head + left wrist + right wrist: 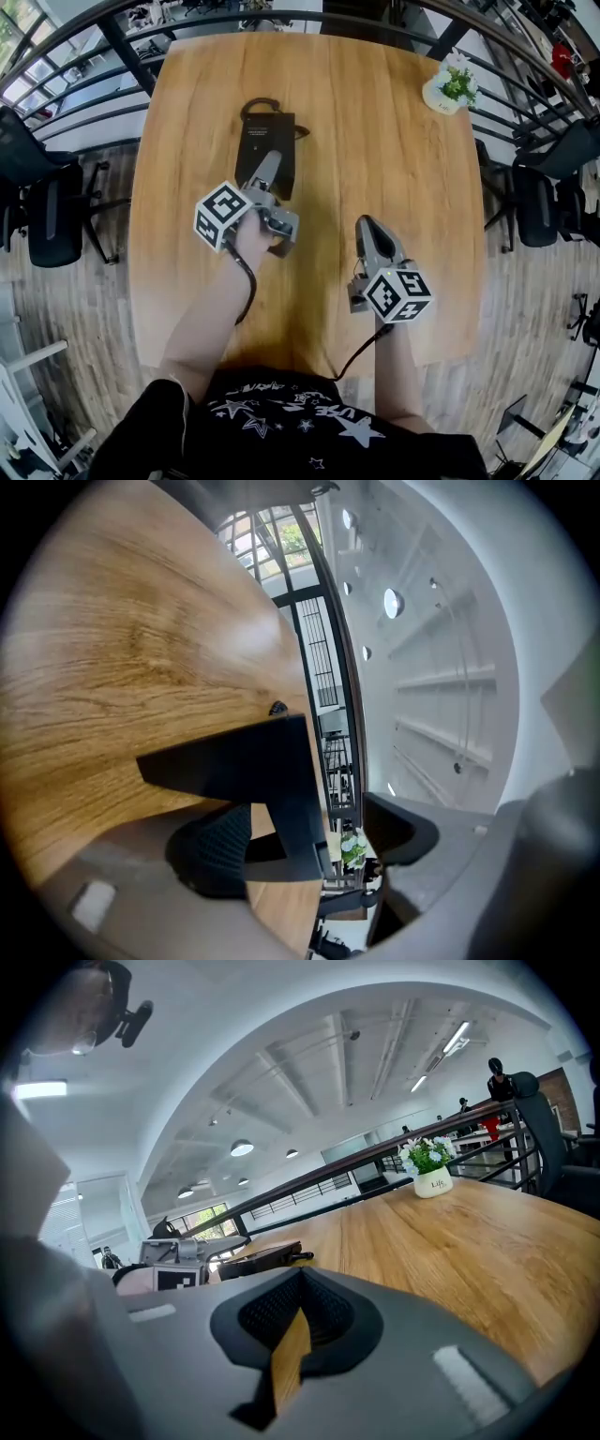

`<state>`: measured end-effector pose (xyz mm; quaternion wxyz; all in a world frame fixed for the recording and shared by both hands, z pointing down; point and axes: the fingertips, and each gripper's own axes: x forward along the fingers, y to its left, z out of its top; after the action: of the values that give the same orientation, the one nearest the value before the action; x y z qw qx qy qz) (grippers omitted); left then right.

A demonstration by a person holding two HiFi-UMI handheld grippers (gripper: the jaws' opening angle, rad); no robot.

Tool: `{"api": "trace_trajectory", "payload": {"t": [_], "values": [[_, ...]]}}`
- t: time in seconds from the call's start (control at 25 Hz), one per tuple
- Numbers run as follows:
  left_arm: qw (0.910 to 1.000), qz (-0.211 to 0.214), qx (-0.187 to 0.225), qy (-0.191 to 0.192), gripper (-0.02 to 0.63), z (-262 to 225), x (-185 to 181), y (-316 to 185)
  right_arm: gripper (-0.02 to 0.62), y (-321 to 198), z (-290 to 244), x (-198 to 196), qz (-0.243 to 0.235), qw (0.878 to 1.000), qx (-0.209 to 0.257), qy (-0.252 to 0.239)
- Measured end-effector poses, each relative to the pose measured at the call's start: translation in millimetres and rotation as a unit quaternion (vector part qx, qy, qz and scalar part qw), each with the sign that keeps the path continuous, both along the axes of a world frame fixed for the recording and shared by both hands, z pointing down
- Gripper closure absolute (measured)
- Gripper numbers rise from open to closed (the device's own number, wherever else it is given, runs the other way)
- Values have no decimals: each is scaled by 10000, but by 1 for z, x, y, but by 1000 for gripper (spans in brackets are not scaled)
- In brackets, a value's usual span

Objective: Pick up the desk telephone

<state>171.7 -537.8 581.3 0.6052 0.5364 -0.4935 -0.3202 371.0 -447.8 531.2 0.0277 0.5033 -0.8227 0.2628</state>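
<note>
The black desk telephone [267, 141] lies flat on the wooden table [394, 150], left of centre, with its cord looped at the far end. My left gripper [277, 192] is rolled on its side at the phone's near end. In the left gripper view the phone's edge [244, 766] sits between the wide jaws, and one pad [211, 850] is close to it while the other stands apart. My right gripper [367, 227] hovers over bare wood to the phone's right, shut and holding nothing [292, 1335]. From there the phone [262, 1258] shows at the left.
A small potted plant in a white pot [448, 89] stands at the table's far right corner. A black railing [112, 56] curves round the far side. Office chairs [52, 216] [539, 202] flank the table. The person's torso is at the near edge.
</note>
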Motion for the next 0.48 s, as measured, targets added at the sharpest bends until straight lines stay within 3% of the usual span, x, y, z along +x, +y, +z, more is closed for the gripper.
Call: {"api": "trace_trajectory", "payload": {"t": [0.16, 0.32, 0.4, 0.48], "values": [[9990, -360, -134, 230, 221, 7, -7, -9, 594, 0, 5, 3, 27, 10000, -48, 11], [9990, -330, -291, -15, 225, 15, -7, -11, 594, 1, 7, 4, 40, 10000, -63, 7], [9984, -325, -429, -153, 327, 20, -8, -8, 594, 1, 6, 3, 51, 10000, -59, 11], [9982, -343, -462, -154, 328, 22, -9, -8, 594, 1, 6, 4, 67, 10000, -56, 11]]}}
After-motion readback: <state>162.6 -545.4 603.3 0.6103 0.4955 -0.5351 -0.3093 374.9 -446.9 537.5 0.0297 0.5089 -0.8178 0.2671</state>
